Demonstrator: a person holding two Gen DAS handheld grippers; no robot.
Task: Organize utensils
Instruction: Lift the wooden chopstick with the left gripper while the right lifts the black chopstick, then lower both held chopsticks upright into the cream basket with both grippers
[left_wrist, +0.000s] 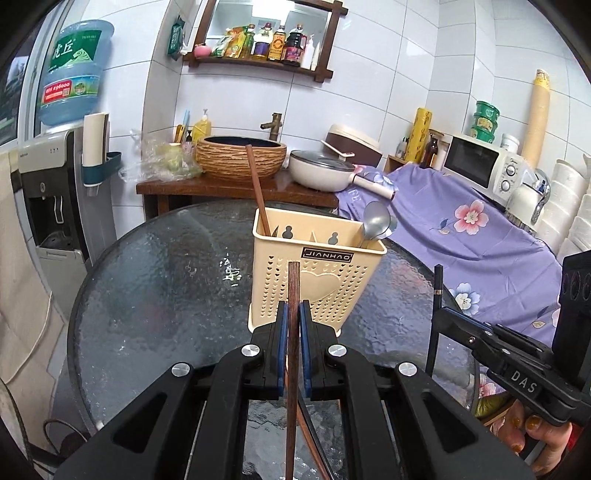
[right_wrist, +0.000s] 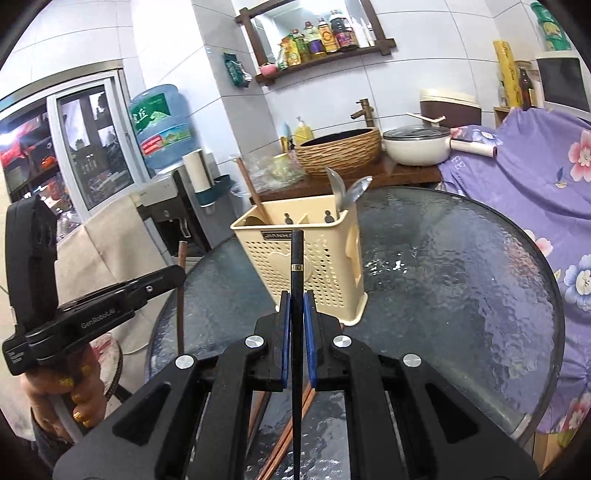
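A brown wooden chopstick (left_wrist: 293, 332) was held upright between the blue pads (left_wrist: 282, 332) of the black left gripper (left_wrist: 294, 314), whose jaws were closed tight on its shaft, above the round, dark textured-glass table (left_wrist: 155, 295). Seen from the right wrist camera, the same gripper (right_wrist: 173, 275) appeared at the left edge, the chopstick (right_wrist: 181, 295) standing through its tip.

A black chopstick with a thin gold band (right_wrist: 296, 314) was clamped in the same manner by the black right gripper (right_wrist: 296, 310), its blue pads (right_wrist: 309, 332) pressed against it on both sides; from the left wrist camera that gripper (left_wrist: 441, 312) was seen at the right, the black chopstick (left_wrist: 438, 284) rising from it.

Just beyond both grippers, a cream perforated plastic utensil holder with a heart on its front (left_wrist: 317, 273) stood on the table. One long brown chopstick (left_wrist: 256, 188) was leaned in its left compartment, and grey metal spoons (left_wrist: 376, 221) were stood bowl-up in its right compartment. In the right wrist view, further brown chopsticks (right_wrist: 284, 435) were seen lying on the glass beneath the gripper.

Behind the table, a woven-pattern basin (left_wrist: 240, 157) under a brass tap (left_wrist: 273, 123), a white lidded pan (left_wrist: 321, 171) and a purple floral cloth (left_wrist: 461, 229) were visible.
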